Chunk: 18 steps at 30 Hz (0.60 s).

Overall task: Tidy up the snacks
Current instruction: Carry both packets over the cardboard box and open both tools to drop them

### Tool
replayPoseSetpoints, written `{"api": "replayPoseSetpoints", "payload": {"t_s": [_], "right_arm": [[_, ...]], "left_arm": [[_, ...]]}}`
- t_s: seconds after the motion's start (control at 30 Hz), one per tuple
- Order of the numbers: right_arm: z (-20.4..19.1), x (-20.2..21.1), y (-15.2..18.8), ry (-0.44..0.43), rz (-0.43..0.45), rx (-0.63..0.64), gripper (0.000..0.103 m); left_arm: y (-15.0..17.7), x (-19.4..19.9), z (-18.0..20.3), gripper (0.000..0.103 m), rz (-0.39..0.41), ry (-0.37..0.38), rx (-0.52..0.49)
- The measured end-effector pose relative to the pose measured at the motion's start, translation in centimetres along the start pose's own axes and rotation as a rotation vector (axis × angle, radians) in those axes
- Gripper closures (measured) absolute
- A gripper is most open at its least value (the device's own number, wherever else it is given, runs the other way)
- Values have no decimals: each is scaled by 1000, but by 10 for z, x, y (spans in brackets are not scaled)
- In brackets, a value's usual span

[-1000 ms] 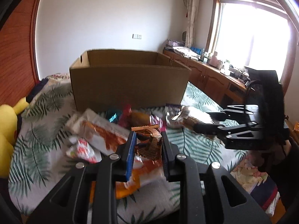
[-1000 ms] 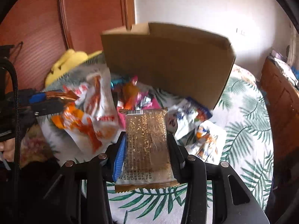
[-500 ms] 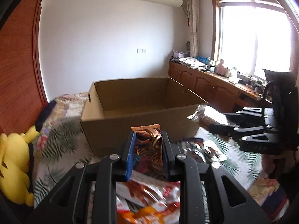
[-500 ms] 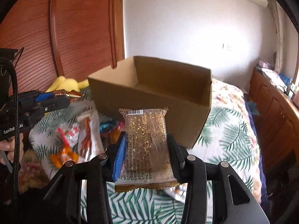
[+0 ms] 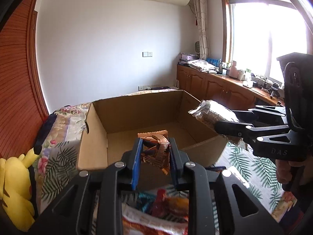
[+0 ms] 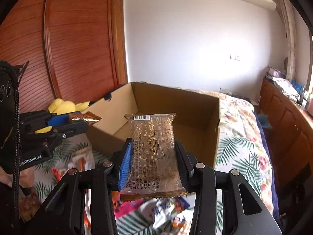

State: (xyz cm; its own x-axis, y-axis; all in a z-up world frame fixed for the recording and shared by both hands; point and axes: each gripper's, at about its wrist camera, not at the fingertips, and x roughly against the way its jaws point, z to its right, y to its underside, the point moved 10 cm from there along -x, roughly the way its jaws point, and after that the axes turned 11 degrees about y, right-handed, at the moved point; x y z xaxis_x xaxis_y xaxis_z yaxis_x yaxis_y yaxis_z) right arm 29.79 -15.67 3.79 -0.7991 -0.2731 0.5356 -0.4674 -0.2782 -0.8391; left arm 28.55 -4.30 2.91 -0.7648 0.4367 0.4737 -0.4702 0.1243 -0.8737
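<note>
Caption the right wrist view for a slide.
Right gripper holds a clear sesame bar packet before the open cardboard box.

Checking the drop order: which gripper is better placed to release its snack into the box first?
Probably left: left gripper holds its copper snack over the box floor; the right gripper's bar sits at the rim.

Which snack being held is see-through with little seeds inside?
The flat bar in the right gripper. Its clear wrapper shows seeds and a barcode. The left gripper holds a shiny copper packet, crinkled, not see-through.
</note>
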Motion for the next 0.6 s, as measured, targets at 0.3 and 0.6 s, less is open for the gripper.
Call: {"api": "replayPoseSetpoints", "payload": {"t_s": [0.3,0.6], "right_arm": [[9,-39,-24,-37,16,-14,61],[5,-85,-20,-31,-39,10,61]], "left_arm": [[-21,-46,-29,79,-34,3,5],[-15,-85,-47,79,-103,15,24]]}}
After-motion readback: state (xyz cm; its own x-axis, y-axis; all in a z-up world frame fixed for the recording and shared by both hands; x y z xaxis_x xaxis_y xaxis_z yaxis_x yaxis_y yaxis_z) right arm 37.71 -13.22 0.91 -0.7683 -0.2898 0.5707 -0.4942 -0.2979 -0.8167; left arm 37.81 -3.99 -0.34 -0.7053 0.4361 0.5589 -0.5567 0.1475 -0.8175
